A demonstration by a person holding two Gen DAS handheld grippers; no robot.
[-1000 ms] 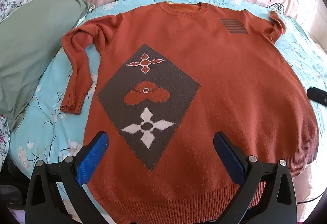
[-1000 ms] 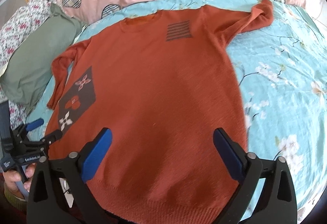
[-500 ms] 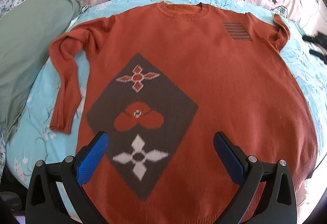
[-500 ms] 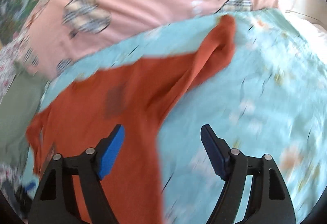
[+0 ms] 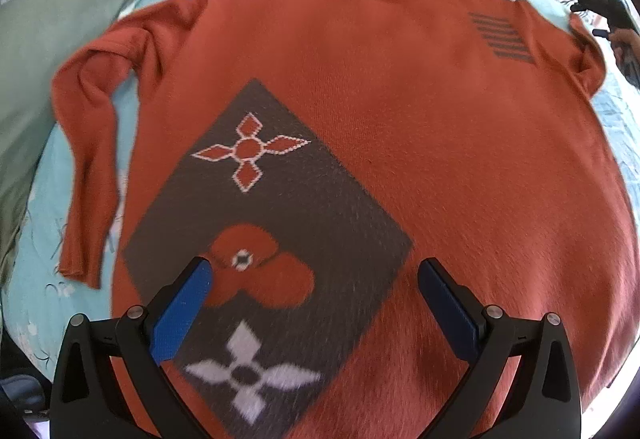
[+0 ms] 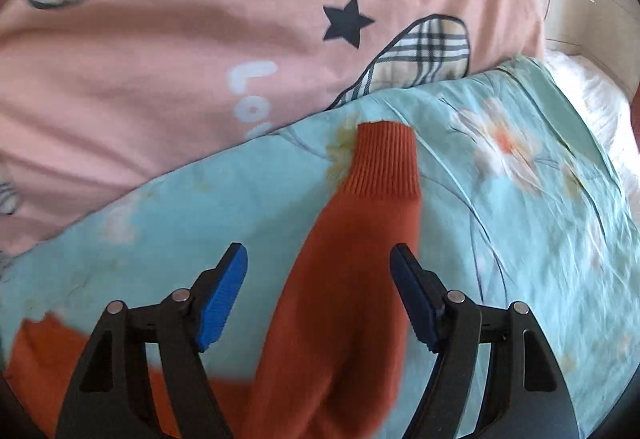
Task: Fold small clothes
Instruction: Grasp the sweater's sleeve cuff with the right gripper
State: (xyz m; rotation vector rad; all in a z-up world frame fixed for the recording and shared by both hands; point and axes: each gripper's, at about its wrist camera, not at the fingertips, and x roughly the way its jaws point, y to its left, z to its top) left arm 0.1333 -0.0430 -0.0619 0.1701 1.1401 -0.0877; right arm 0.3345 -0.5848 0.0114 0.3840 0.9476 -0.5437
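Note:
An orange-red sweater point(image 5: 400, 159) lies flat, face up, on the bed, with a grey diamond panel point(image 5: 280, 219) on its front. My left gripper point(image 5: 314, 265) hovers open over that panel with nothing between its fingers. The sweater's left sleeve point(image 5: 92, 159) is bent down along the body. In the right wrist view the other sleeve point(image 6: 352, 259) stretches out to its ribbed cuff point(image 6: 384, 159). My right gripper point(image 6: 319, 251) stands open astride this sleeve, and the pads do not press it. In the left wrist view that right gripper point(image 5: 600, 11) shows at the far right edge.
A teal floral sheet point(image 6: 520, 199) lies under the sweater. A pink quilt with plaid patches and a black star point(image 6: 200, 59) lies behind the cuff. A green pillow point(image 5: 48, 59) lies left of the sweater. White bedding point(image 6: 600, 99) shows at the sheet's right edge.
The right gripper swung from the sweater's hem over to the far right sleeve, and its jaws narrowed. The left gripper moved forward and lower over the diamond panel.

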